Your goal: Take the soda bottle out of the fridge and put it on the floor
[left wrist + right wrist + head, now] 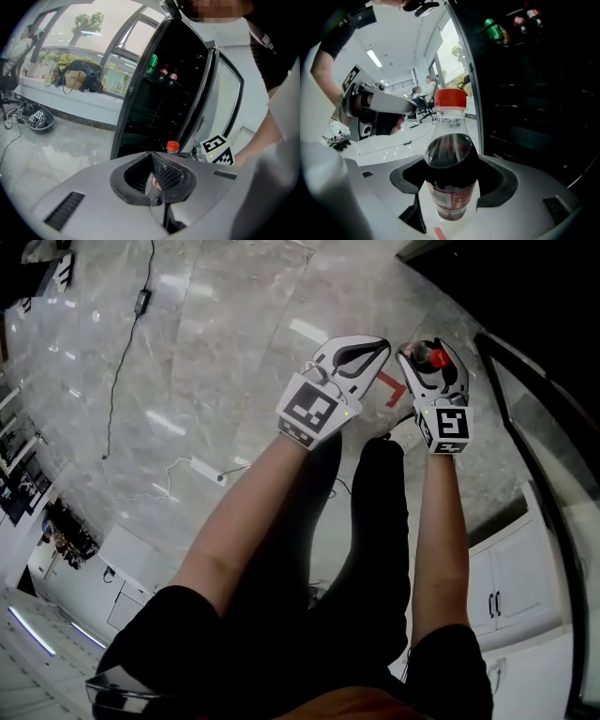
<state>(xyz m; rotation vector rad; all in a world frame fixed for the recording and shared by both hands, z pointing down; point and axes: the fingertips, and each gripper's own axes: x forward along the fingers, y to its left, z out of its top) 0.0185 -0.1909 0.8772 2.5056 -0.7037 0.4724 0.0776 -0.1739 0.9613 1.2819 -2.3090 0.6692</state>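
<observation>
Right hand-held gripper (pixel 450 197) pinching bottle (pixel 450 157) at frame centre, clear of fridge (pixel 534 93). Left hand-held gripper (pixel 157 185) pressed together, empty. Step: placing. Next: lower bottle upright onto floor (pixel 216 352), release.

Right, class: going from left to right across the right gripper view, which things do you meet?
left tool → soda bottle → green bottle → two red-capped bottles, these last three inside the fridge
</observation>
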